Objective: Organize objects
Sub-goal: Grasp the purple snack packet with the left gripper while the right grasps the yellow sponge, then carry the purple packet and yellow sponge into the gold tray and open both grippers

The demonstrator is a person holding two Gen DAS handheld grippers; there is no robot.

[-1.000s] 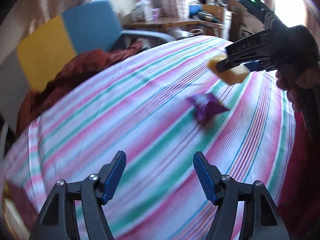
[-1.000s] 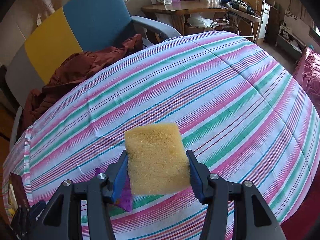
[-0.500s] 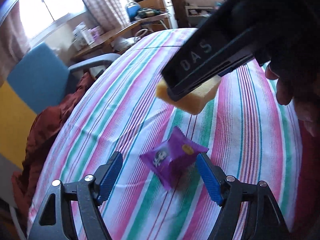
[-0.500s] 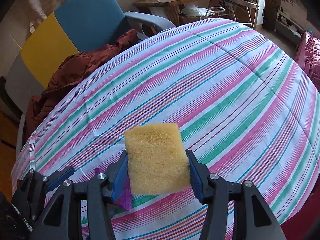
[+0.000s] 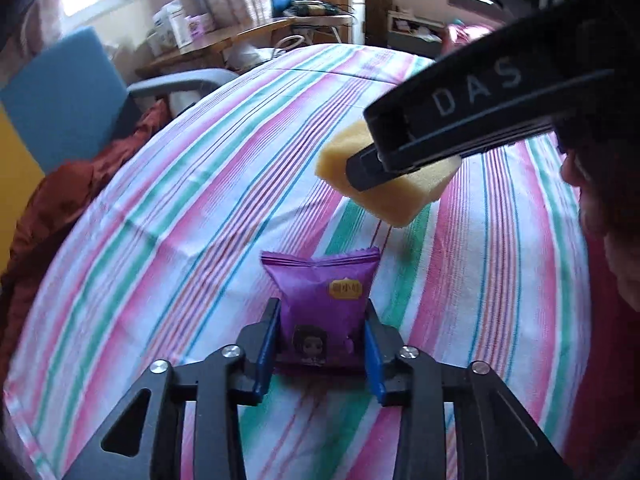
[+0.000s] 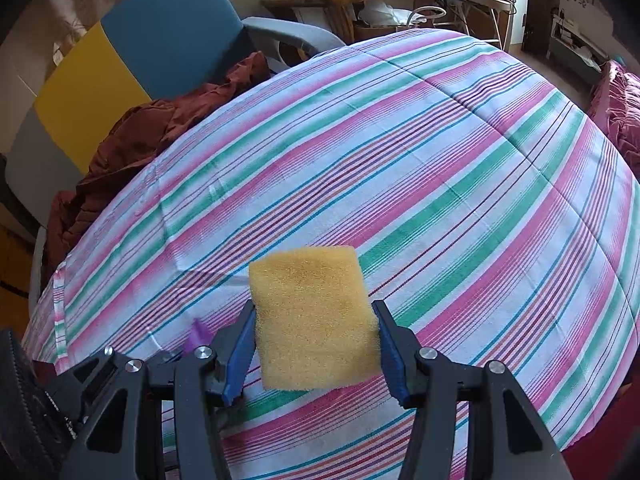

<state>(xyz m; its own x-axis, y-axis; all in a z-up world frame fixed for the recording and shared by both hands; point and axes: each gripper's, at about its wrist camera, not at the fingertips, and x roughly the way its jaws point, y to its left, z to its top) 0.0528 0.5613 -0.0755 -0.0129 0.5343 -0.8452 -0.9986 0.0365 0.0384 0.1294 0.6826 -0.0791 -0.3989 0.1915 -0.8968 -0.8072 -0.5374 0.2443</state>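
I am pinching the purple snack packet [image 5: 320, 312] between the blue pads of my left gripper [image 5: 320, 344], the packet lying flat on the striped bedsheet [image 5: 192, 200] with its crimped far edge pointing away from me. My right gripper [image 6: 314, 344] is squeezing the yellow sponge [image 6: 314, 318] by its two sides and is holding it in the air above the sheet, just beyond and to the right of the packet.
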